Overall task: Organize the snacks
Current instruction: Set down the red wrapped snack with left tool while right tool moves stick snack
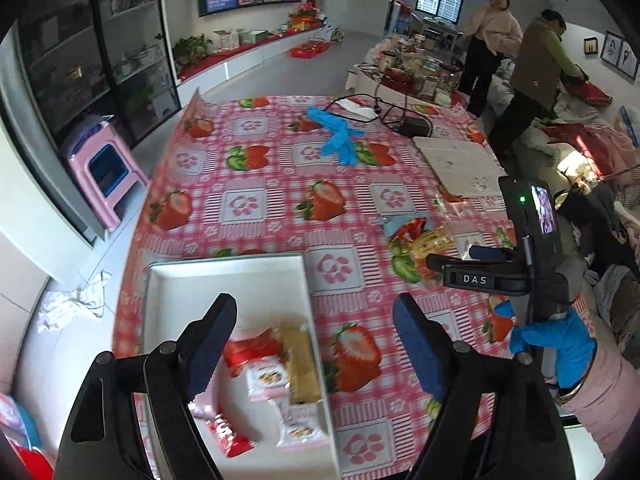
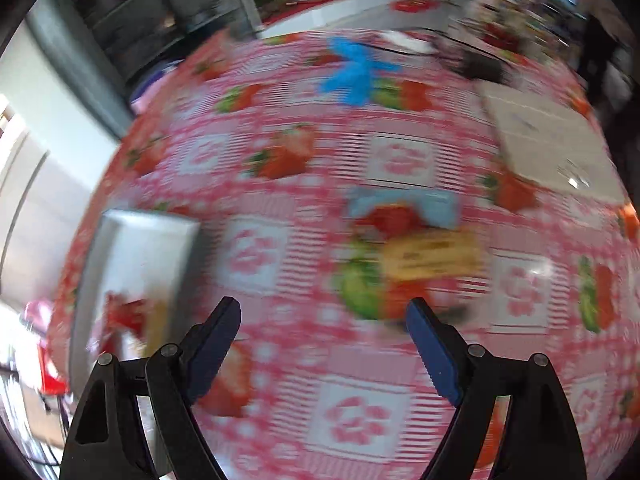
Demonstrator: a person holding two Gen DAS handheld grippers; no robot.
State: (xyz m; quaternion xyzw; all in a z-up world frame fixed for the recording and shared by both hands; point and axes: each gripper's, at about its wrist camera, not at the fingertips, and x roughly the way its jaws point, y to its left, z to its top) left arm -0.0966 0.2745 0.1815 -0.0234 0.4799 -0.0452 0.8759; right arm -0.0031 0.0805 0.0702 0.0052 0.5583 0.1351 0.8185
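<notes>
A white tray (image 1: pixel 188 280) sits on the strawberry tablecloth at the near left and holds several snack packets: red ones (image 1: pixel 250 350), a gold bar (image 1: pixel 302 364) and pink-white cookie packs (image 1: pixel 267 379). My left gripper (image 1: pixel 314 336) is open and empty above the tray's right edge. A small pile of loose snacks (image 1: pixel 420 240), red, yellow and light blue, lies on the cloth to the right. My right gripper (image 2: pixel 324 320) is open and empty just short of that pile (image 2: pixel 424 252); it also shows in the left wrist view (image 1: pixel 456 258). The right wrist view is blurred; the tray (image 2: pixel 136 248) is at its left.
Blue gloves (image 1: pixel 338 136), black cables with a power brick (image 1: pixel 416 126) and a flat white board (image 1: pixel 460 164) lie at the table's far side. A pink stool (image 1: pixel 106 176) stands left of the table. Two people (image 1: pixel 532 64) stand at the back right.
</notes>
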